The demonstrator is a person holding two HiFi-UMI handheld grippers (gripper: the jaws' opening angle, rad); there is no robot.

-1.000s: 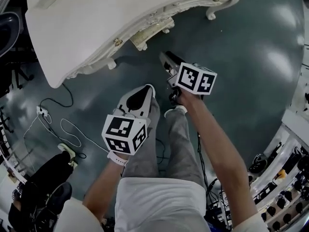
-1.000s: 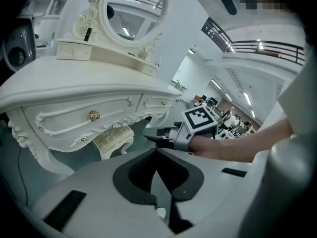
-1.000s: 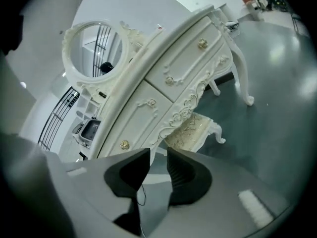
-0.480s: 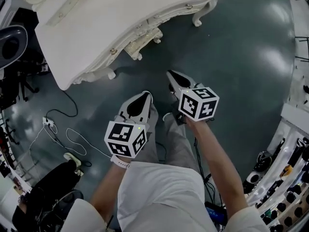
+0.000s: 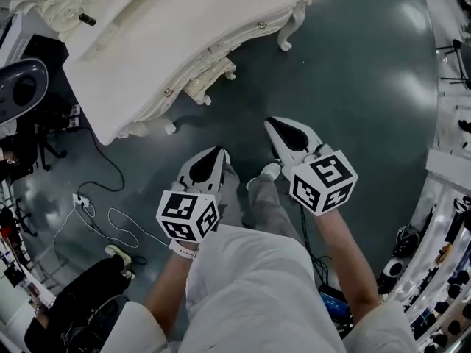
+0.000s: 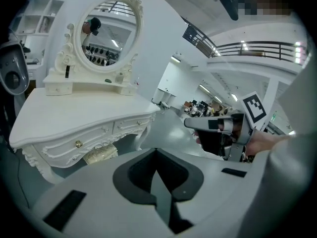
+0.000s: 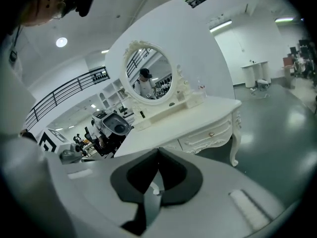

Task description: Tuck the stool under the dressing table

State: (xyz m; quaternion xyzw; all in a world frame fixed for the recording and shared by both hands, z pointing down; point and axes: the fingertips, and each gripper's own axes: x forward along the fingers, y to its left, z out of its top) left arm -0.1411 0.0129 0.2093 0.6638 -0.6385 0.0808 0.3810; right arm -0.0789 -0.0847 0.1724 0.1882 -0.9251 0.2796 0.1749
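The white dressing table (image 5: 184,28) fills the upper left of the head view. The stool's cream cushion edge (image 5: 208,78) shows beneath its front rail, and again under the drawers (image 6: 100,153) in the left gripper view. My left gripper (image 5: 218,151) hangs shut and empty over the floor, short of the table. Beside it my right gripper (image 5: 271,121) is also shut, with nothing in it. In both gripper views the jaws meet at their tips, the left gripper (image 6: 156,150) and the right gripper (image 7: 158,150), and both look at the table (image 7: 198,113) and its oval mirror (image 6: 110,31).
White cables (image 5: 110,212) lie on the dark green floor at left. A grey hooded machine (image 5: 22,87) stands left of the table, and a black object (image 5: 73,300) sits at lower left. Shelves of small items (image 5: 441,226) line the right edge. My legs and a shoe (image 5: 268,171) are below the grippers.
Both grippers have drawn back from the table and risen toward the camera. The right one has rolled, so its marker cube faces differently. The table has slid up and to the left in view.
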